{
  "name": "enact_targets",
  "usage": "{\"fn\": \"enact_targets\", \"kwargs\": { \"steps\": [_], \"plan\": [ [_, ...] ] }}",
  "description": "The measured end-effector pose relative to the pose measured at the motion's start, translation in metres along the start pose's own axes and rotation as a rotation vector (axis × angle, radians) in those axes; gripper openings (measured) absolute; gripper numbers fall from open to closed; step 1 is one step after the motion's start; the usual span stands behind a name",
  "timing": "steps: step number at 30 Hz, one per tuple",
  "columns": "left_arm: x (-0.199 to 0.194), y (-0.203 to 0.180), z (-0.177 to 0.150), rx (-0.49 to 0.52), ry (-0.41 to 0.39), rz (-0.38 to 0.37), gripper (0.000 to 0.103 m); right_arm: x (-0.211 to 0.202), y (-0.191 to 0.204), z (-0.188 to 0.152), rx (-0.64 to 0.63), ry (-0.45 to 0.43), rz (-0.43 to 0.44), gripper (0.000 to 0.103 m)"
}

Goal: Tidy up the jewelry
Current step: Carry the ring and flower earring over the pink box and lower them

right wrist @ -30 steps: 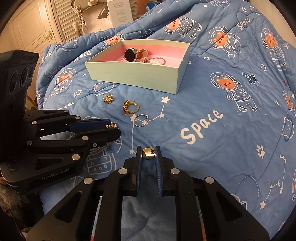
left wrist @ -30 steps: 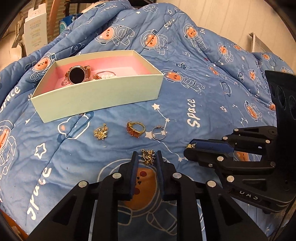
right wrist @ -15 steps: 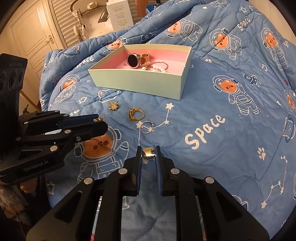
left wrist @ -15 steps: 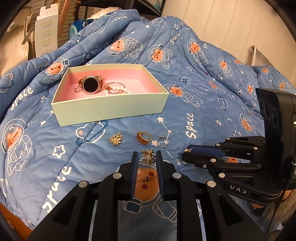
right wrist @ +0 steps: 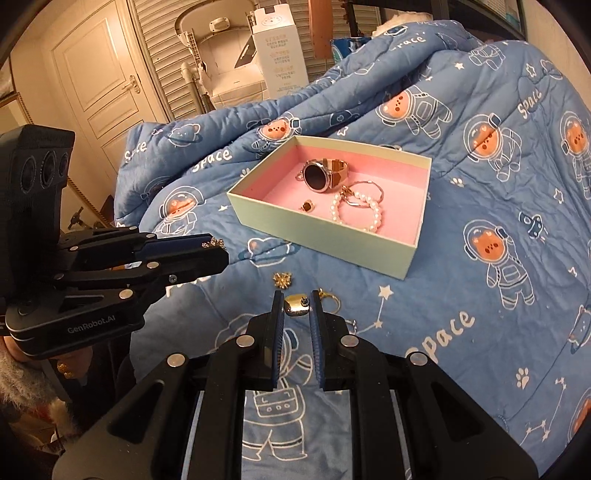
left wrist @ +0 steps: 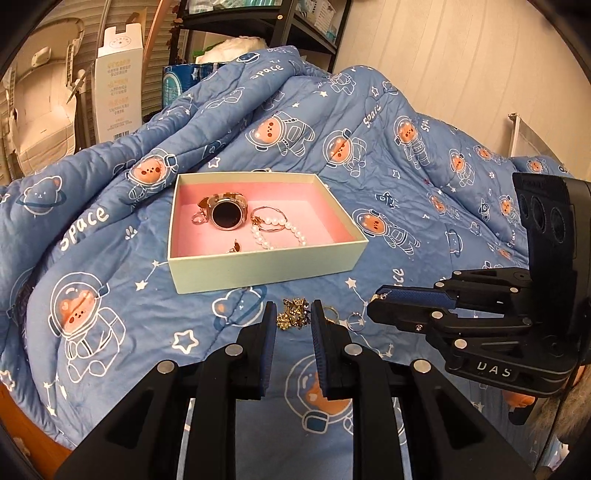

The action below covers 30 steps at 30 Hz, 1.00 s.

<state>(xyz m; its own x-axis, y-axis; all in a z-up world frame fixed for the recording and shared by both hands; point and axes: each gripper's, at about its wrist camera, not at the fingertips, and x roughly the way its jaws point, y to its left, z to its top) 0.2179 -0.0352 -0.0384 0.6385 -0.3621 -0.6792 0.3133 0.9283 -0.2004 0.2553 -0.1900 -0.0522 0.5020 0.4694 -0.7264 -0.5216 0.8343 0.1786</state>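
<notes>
A pale green box [left wrist: 266, 267] with a pink inside lies on the blue space-print quilt. It holds a rose-gold watch [left wrist: 227, 216], a pearl bracelet [left wrist: 277, 234] and a small ring [left wrist: 234, 246]. My left gripper [left wrist: 293, 308] is shut on a gold filigree piece [left wrist: 291, 317], held in the air in front of the box. My right gripper [right wrist: 297, 306] is shut on a chunky gold piece [right wrist: 295, 307], also raised. A gold flower brooch [right wrist: 282, 279], a gold ring [right wrist: 328, 297] and a silver ring [left wrist: 356, 319] lie on the quilt below the box.
The quilt [right wrist: 480, 295] bunches into a ridge behind the box. Beyond it stand a tall white carton [left wrist: 118, 81], a shelf unit [left wrist: 258, 22] and a white door [right wrist: 103, 85]. A person's furry sleeve [right wrist: 22, 376] shows at the lower left.
Both grippers have risen off the quilt with their gold pieces still clamped. The views now look down into the box from higher up.
</notes>
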Motion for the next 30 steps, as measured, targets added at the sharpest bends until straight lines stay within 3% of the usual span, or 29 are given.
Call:
{"fn": "enact_targets", "kwargs": {
  "steps": [13, 30],
  "plan": [
    [0.038, 0.028, 0.053, 0.023, 0.052, 0.054, 0.018, 0.028, -0.017, 0.062, -0.030, 0.015, -0.018, 0.014],
    [0.117, 0.047, 0.088, 0.046, 0.228, 0.132, 0.018, 0.101, -0.051, 0.091, -0.021, 0.182, -0.068, 0.014]
  ]
}}
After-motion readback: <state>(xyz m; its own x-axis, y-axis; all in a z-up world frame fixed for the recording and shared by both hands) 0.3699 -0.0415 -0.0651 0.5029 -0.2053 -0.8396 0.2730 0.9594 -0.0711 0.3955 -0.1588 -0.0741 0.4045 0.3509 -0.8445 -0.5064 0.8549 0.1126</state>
